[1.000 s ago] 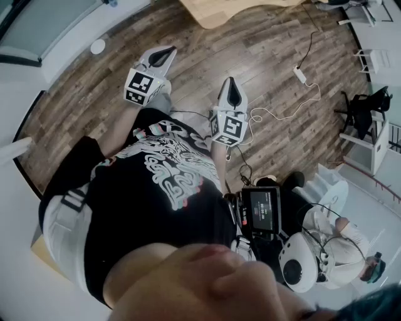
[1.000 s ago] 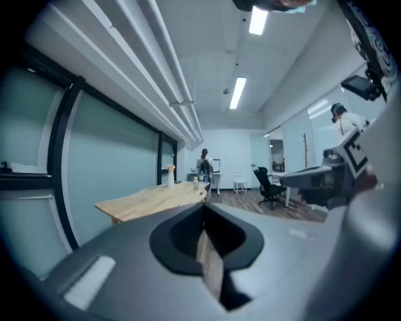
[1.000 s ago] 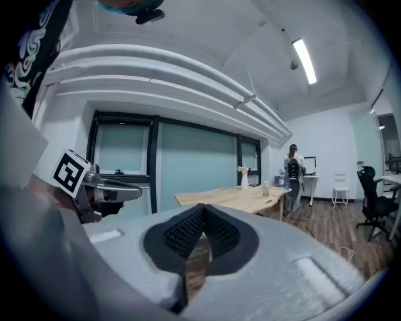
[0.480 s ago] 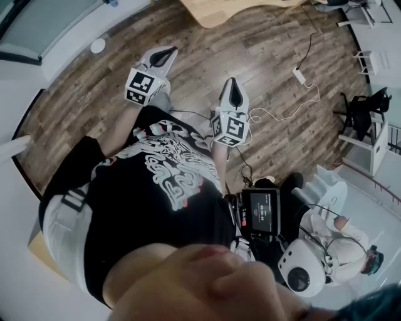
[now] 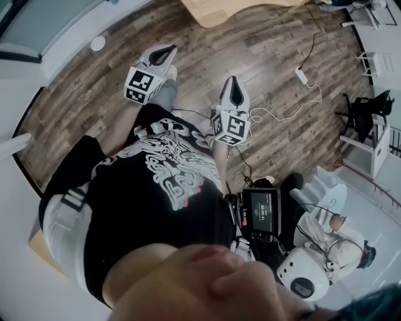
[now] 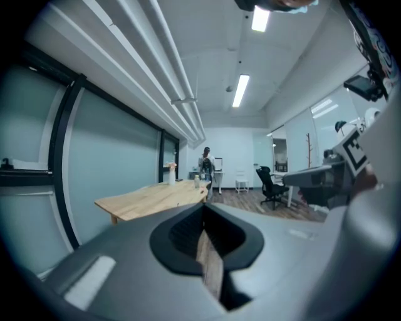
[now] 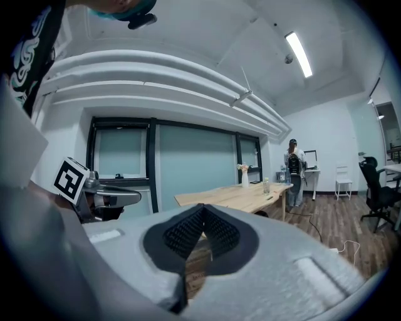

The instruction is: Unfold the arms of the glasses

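Note:
No glasses show in any view. In the head view my left gripper (image 5: 164, 51) and my right gripper (image 5: 232, 84) are held out at waist height over the wooden floor (image 5: 263, 56), each with its marker cube toward me. In the left gripper view the left gripper (image 6: 203, 207) has its jaws closed together with nothing between them. The right gripper (image 7: 202, 208) looks the same in its own view, jaws meeting at the tips and empty. The left gripper's marker cube (image 7: 71, 178) appears at the left of the right gripper view.
A light wooden table (image 5: 225, 9) stands ahead, with a vase and a bottle (image 7: 266, 185) on it. A white cable and power strip (image 5: 301, 74) lie on the floor. A black office chair (image 5: 362, 108) is at the right. One person stands far off (image 6: 206, 164); another crouches behind me (image 5: 313, 276).
My left gripper has edged slightly up and to the right. The right gripper has barely moved. The person crouching at lower right has shifted downward.

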Demonstrator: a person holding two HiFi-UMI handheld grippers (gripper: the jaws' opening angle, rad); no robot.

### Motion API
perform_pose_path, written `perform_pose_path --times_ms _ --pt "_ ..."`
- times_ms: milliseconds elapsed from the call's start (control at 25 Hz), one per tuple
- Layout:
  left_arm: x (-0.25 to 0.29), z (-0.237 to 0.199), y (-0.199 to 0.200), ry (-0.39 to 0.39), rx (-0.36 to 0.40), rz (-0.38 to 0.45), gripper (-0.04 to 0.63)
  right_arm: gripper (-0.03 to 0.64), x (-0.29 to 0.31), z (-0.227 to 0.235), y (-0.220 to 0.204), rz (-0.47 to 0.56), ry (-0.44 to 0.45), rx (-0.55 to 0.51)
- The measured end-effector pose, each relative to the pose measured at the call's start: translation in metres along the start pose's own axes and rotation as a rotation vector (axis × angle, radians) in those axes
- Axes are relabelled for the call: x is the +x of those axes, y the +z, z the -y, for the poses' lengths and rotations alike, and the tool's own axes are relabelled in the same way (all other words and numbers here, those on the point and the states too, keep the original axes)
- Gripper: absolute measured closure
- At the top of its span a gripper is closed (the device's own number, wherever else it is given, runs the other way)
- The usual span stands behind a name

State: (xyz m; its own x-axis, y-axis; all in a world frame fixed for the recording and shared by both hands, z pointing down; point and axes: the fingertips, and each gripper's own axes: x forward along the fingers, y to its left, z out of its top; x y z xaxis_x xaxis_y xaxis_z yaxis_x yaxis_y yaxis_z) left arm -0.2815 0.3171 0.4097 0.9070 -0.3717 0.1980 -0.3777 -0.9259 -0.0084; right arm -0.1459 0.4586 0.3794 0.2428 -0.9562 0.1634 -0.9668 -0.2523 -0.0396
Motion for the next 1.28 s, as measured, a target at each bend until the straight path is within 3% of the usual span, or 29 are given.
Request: perform_pose_path --times_ms 360,640,1280 --pt "0.062 -0.024 -0.002 0.003 -0.009 -0.004 0.606 0.617 0.058 0.032 -0.003 -0.019 0.014 0.01" --pt "0.144 -0.075 0.008 0.007 -0.036 -0.001 0.606 0.617 0.149 0.069 0.012 -0.021 0.026 0.025" --pt "0.31 -0.196 0.04 -0.037 -0.012 -0.092 0.606 0.617 0.352 0.118 0.044 -0.092 0.029 0.025"
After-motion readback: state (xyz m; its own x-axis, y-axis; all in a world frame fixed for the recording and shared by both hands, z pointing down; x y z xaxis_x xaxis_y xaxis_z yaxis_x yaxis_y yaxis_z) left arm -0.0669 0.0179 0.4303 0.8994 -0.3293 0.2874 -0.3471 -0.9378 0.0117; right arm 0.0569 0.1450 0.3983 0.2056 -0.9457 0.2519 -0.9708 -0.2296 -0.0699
